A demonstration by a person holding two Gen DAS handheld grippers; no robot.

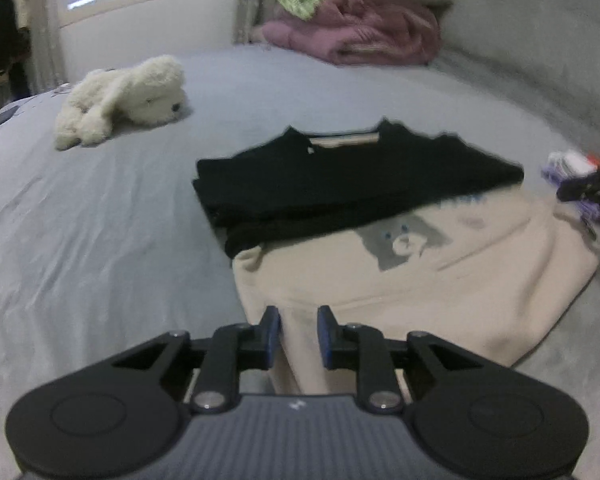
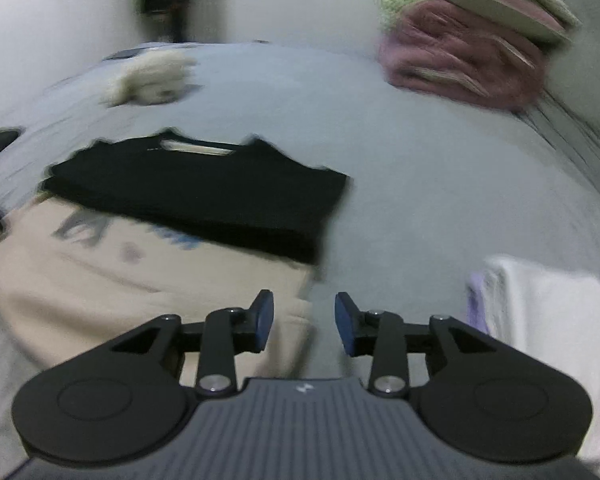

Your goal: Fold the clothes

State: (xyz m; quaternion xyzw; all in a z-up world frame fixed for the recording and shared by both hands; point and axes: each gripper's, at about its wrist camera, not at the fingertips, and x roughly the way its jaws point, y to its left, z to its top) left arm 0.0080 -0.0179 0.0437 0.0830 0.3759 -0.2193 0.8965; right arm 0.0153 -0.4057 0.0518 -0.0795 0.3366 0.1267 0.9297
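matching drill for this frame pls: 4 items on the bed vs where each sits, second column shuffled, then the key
Items:
1. black garment
2. cream sweatshirt
3. plush toy
4. pink blanket pile

Places:
A. far end of the bed, under green fabric
B. nearest the left gripper, bear print showing
C. folded, overlapping the far edge of the cream one
D. alone on the sheet, far left in the left wrist view

Pairs: 1-C, 2-B, 3-D, 4-A

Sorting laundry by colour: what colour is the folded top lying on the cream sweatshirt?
Black folded top, clearest in the left wrist view.
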